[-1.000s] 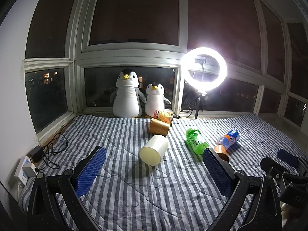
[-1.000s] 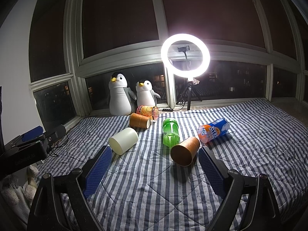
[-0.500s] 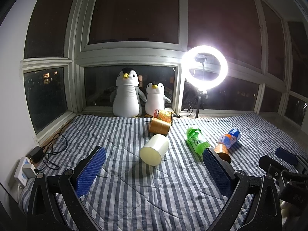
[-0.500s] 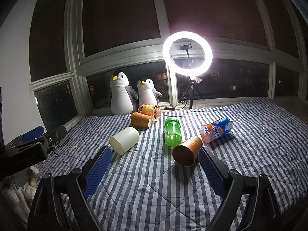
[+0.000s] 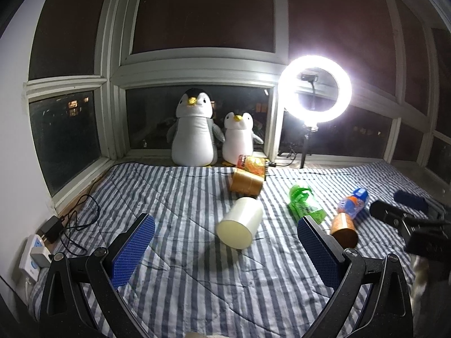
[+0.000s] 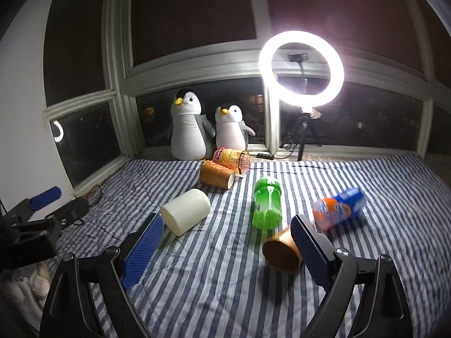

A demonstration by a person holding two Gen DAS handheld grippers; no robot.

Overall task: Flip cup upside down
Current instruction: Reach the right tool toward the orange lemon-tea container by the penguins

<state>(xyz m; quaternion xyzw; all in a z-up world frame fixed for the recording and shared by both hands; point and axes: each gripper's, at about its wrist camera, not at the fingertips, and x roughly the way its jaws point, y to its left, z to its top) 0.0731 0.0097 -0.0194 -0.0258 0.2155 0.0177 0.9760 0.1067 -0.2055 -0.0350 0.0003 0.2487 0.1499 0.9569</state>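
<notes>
While both hand-held grippers gape, the white cup lies sideways.

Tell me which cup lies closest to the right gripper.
The brown cup beside the right gripper finger; the white cup and second brown cup lie farther off.

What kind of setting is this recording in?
Probably a home bay-window nook at night, used as a makeshift filming spot: a striped quilt under dark window panes, two plush penguins on the sill, and a lit ring light on a tripod.
</notes>
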